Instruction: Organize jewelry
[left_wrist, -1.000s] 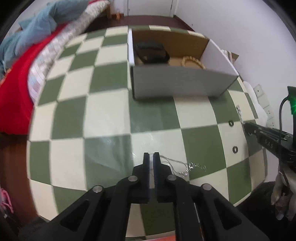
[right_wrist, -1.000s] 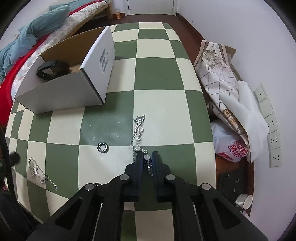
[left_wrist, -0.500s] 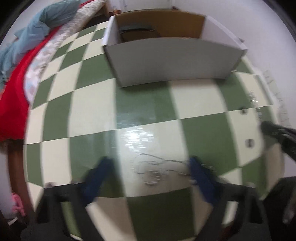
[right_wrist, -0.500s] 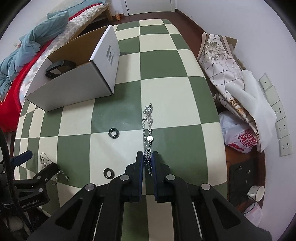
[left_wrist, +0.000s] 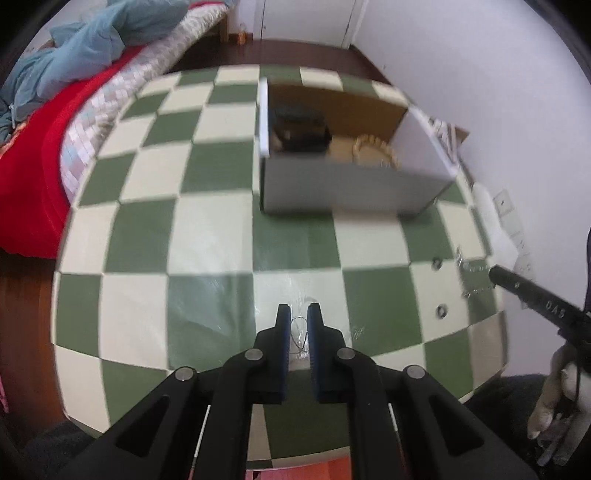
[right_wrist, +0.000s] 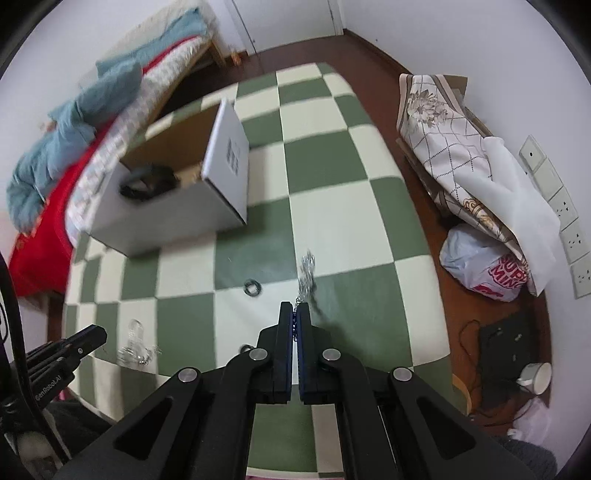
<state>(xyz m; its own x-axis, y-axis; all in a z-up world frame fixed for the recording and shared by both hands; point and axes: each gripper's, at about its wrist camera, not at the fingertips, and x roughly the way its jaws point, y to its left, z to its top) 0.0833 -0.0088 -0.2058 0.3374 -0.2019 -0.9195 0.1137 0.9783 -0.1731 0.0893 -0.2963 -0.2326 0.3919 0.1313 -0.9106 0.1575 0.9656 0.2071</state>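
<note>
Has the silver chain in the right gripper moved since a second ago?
Yes. The silver chain has lifted off the checkered table, now dangling from the right gripper.

The desk (left_wrist: 207, 236) is covered in a smooth green-and-cream checked sheet with a faint sheen. The box (left_wrist: 343, 188) looks like cardboard, matt white outside and raw brown inside. The chain (right_wrist: 306, 277) appears to be bright silvery metal, though it is blurred. The bed (left_wrist: 55, 122) is laid with soft red cloth. Matt black plastic forms the right hand-held gripper (right_wrist: 295, 314).
</note>
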